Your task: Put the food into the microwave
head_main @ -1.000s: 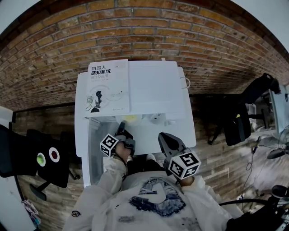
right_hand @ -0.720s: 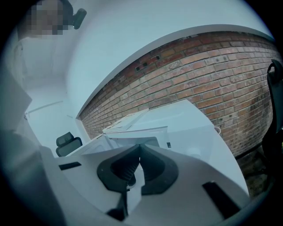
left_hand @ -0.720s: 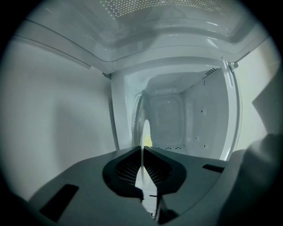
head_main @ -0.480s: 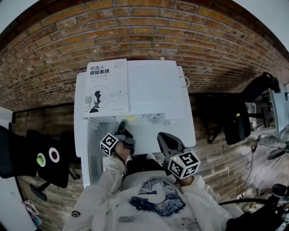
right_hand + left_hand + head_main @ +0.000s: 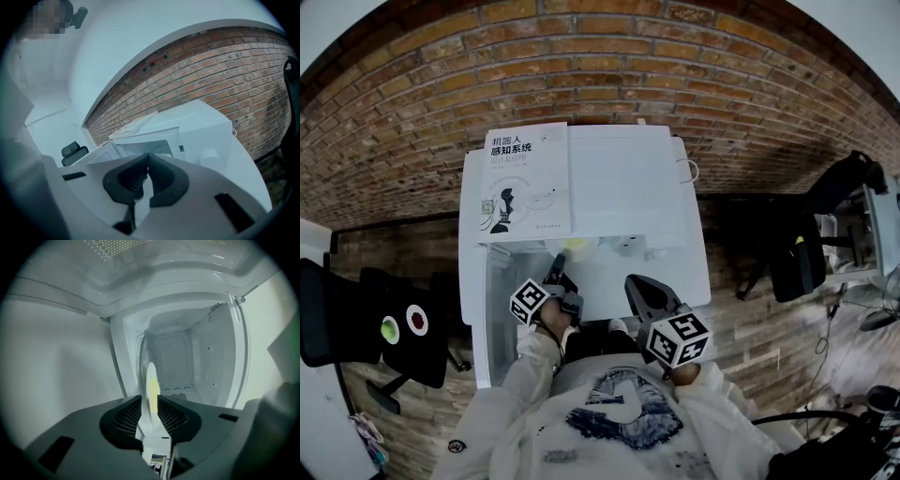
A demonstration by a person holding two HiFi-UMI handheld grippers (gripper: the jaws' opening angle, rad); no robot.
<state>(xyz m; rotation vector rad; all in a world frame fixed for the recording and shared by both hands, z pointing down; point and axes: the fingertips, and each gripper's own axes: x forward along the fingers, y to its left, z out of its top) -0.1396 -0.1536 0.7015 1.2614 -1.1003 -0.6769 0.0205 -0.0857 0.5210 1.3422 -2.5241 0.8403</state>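
Observation:
A white plate of yellow food (image 5: 573,247) sits at the mouth of the white microwave (image 5: 623,178). My left gripper (image 5: 555,274) reaches into that opening. In the left gripper view the plate (image 5: 152,385) stands edge-on between the jaws of the left gripper (image 5: 151,411). These jaws are opening, and the pads no longer clamp the plate. Behind it lies the bare white cavity (image 5: 187,362). My right gripper (image 5: 639,291) hangs back in front of the microwave. The right gripper (image 5: 146,161) is shut on nothing and faces the microwave (image 5: 197,126).
The microwave door (image 5: 481,319) stands open to the left. A book (image 5: 525,178) lies on the microwave's top and a round knob (image 5: 626,247) is on its front. A black chair (image 5: 394,328) stands at the left, another (image 5: 797,262) at the right, with the brick wall (image 5: 600,66) behind.
The left gripper has rolled a little, and more of the yellow plate shows beyond its tips. The right gripper has hardly moved.

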